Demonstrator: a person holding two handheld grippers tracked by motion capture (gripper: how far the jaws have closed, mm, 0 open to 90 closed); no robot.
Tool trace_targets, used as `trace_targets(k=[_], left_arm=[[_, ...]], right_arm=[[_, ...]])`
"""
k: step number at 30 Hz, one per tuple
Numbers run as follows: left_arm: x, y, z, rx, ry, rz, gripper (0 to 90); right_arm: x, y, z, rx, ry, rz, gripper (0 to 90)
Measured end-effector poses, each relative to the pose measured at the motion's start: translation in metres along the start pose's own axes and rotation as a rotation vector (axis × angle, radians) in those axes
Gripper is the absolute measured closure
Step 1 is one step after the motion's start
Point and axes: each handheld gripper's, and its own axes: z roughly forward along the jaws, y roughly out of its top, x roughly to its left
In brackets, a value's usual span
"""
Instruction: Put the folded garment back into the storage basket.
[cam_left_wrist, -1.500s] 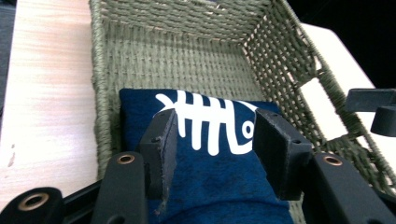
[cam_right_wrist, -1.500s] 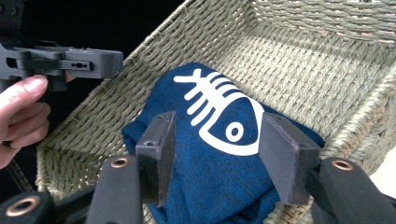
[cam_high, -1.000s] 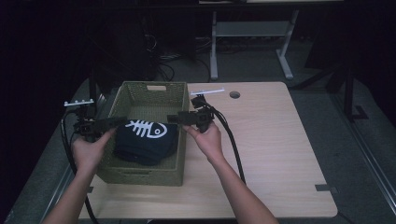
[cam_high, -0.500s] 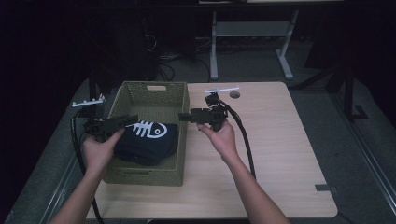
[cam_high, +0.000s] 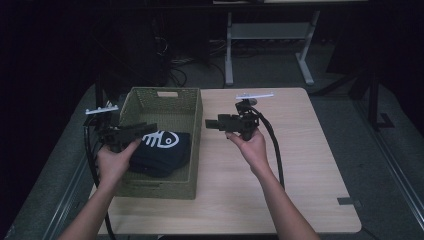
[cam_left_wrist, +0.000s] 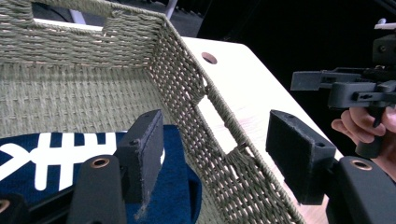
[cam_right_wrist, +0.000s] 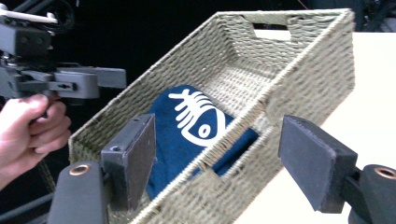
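High view: the left hand-held gripper (cam_high: 150, 128) reaches level over the woven basket (cam_high: 165, 97) above the folded navy cloth (cam_high: 162, 150) lying inside. The right hand-held gripper (cam_high: 209, 123) hovers level over the table (cam_high: 300, 150) beside the basket. Both jaws, just opening, stand apart, gripping nothing.

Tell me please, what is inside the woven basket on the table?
Inside the basket lies one folded dark blue cloth with a white fish-skeleton print, at the end nearer the person. The far part of the basket floor is bare. Whatever is under the cloth is covered.
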Motion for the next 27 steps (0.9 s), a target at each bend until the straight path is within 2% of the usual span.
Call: trace_targets(k=[14,20,23,27], left_arm=[[0.0,0.001,0.002,-0.006,-0.018,-0.018,30.8],[-0.006,0.0,0.008,0.002,-0.025,-0.004,28.5],[-0.011,0.001,0.012,0.004,-0.033,0.004,27.3],[-0.017,0.002,0.015,-0.009,-0.051,-0.008,24.4]], right_arm=[[-0.014,-0.007,-0.017,-0.02,-0.031,0.011,25.8],[-0.017,-0.008,-0.024,-0.026,-0.044,0.005,25.9],[-0.022,-0.009,-0.034,-0.041,-0.056,0.011,25.9],[-0.027,-0.011,-0.043,-0.052,-0.068,0.02,25.9]])
